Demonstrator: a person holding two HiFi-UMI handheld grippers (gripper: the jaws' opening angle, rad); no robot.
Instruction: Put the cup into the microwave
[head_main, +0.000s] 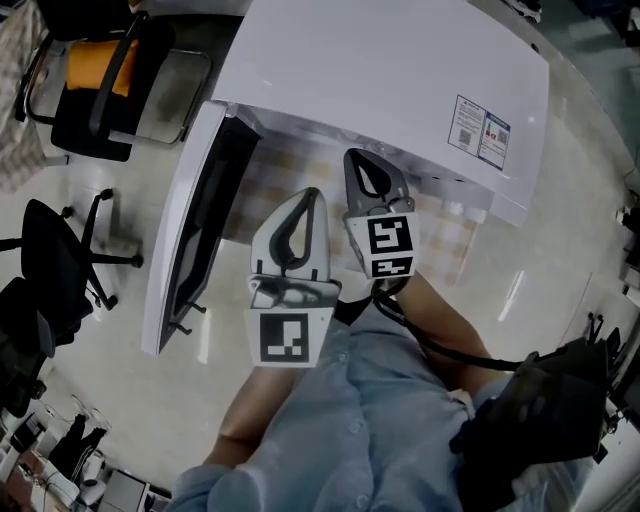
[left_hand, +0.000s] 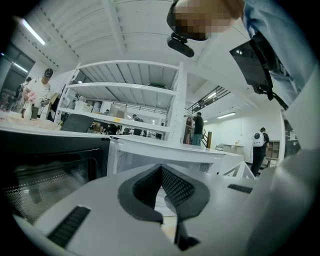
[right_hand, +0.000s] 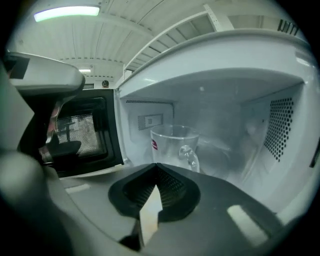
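Microwave: a white microwave (head_main: 400, 70) seen from above, with its cavity open toward the person. The cup already stands inside it, so the main part of the task looks done.
Door: the microwave door (head_main: 195, 220) hangs swung wide open at the left of the head view. Closing it would be the only step left, and the task sentence does not ask for that.
Person: light blue sleeves and forearms reach toward the cavity, one gripper in each hand.
Right gripper: the right gripper (right_hand: 156, 166) points into the mouth of the cavity, aimed slightly down. Its jaws are closed tight on each other with nothing between them. It is near the cup but does not touch it.
Left gripper: the left gripper (left_hand: 161, 168) is held beside the right one, just outside the cavity and next to the open door. Its jaws are also closed together and it carries nothing.
Cup: a clear glass cup (right_hand: 175, 145) with a handle stands upright on the microwave floor, toward the back left. Its handle faces the right gripper.
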